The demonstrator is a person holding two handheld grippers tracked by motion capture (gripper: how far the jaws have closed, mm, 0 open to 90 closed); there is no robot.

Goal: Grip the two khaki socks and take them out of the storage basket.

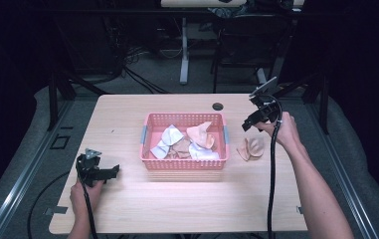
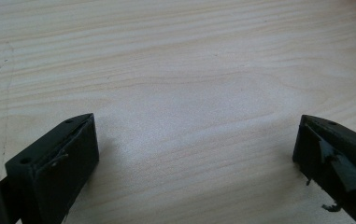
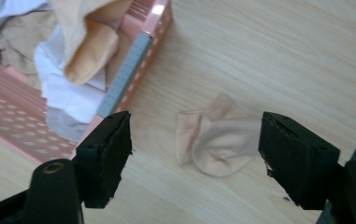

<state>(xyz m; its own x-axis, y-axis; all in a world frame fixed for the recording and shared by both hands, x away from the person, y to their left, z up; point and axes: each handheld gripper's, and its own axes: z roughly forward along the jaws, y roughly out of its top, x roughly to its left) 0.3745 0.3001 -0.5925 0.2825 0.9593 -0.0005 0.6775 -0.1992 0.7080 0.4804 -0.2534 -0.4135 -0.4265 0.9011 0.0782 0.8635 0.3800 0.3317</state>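
Black tongs point(image 1: 108, 173) and point(image 1: 249, 123), block-shaped jaws, trailing black cables; bare forearms, no sleeves.

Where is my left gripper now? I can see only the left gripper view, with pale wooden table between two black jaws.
Observer: The left gripper lies low at the near left part of the pale wooden table, left of the pink perforated plastic basket.
Operator: What is inside this basket?
Observer: Several small socks, white, peach and tan, in a loose pile.
Operator: And the other hand?
Observer: The right gripper is above the table with its jaws apart, and one peach ankle sock lies flat on the wood under them, just outside the basket's right end.
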